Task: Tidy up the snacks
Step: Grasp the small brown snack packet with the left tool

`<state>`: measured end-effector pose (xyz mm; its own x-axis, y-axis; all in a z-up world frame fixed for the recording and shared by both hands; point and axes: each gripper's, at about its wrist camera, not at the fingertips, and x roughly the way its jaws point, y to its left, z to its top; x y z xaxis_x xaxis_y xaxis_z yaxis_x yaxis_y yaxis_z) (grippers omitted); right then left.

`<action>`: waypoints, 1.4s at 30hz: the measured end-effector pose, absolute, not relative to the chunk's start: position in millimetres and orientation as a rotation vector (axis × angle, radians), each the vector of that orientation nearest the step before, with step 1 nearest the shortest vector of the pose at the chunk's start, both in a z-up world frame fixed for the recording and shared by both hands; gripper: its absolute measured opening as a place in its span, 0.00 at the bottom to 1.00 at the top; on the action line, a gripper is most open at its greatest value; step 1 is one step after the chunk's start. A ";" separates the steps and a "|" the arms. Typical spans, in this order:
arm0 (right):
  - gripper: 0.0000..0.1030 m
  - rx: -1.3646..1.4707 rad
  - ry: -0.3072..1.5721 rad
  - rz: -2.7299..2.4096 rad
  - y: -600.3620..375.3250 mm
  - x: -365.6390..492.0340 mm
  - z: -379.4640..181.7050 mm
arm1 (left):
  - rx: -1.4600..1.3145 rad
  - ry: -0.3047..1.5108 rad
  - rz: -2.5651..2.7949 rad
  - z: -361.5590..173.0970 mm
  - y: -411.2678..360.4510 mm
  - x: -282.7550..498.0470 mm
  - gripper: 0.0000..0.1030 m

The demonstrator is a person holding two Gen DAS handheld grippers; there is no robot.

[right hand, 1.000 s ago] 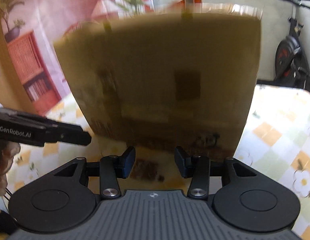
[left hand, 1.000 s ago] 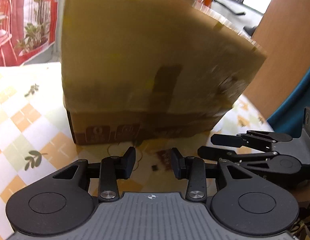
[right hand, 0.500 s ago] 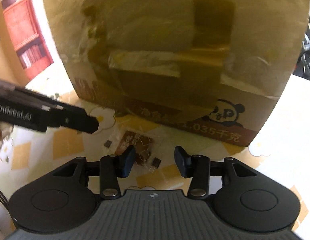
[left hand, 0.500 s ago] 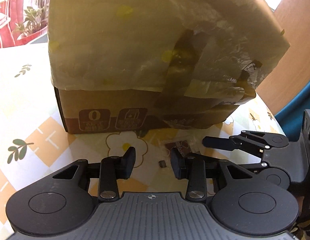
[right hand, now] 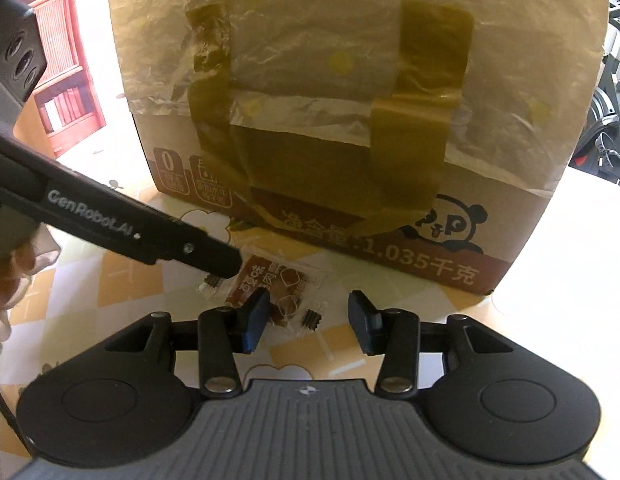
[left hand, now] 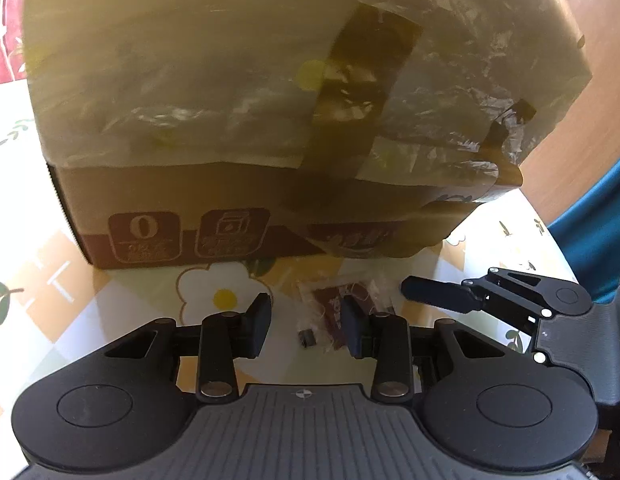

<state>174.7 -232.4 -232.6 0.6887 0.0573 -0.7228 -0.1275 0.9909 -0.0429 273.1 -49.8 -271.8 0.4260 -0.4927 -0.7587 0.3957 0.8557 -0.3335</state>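
Early stage: snack packet (right hand: 276, 288) lies on the table (right hand: 550, 320) just in front of the taped box (right hand: 350, 120), not picked up. Left gripper (left hand: 306, 326) and right gripper (right hand: 306, 322) both fingers apart, empty, near packet.

Both wrist cams close, facing box (left hand: 238, 128)

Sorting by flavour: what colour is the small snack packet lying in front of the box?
Brown with pale lettering, in clear wrap: the snack packet, best seen from the right wrist.

Red bookshelf (right hand: 66, 80) bkgd, sunlit floral tablecloth (left hand: 50, 320), wood panel (left hand: 590, 140).
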 end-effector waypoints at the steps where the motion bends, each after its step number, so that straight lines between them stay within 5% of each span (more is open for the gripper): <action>1: 0.45 -0.091 0.805 0.104 -232.4 174.6 -232.6 | -0.112 0.986 -0.566 -272.5 -51.9 273.6 0.38; 6: 0.47 -0.083 0.814 0.125 -232.1 174.0 -231.6 | -0.125 0.994 -0.582 -275.1 -59.4 273.4 0.32; 7: 0.47 -0.086 0.816 0.135 -231.0 173.3 -231.4 | -0.137 1.004 -0.589 -276.3 -59.2 274.3 0.22; 25: 0.53 -0.127 0.817 0.159 -222.0 171.6 -233.7 | -0.183 1.003 -0.619 -267.2 -57.7 274.6 0.18; 28: 0.53 -0.125 0.815 0.159 -221.3 171.3 -234.9 | -0.230 1.017 -0.680 -264.8 -58.7 274.8 0.05; 42: 0.50 -0.195 0.830 0.179 -218.1 179.6 -232.7 | -0.126 0.987 -0.533 -257.4 -45.9 282.3 0.08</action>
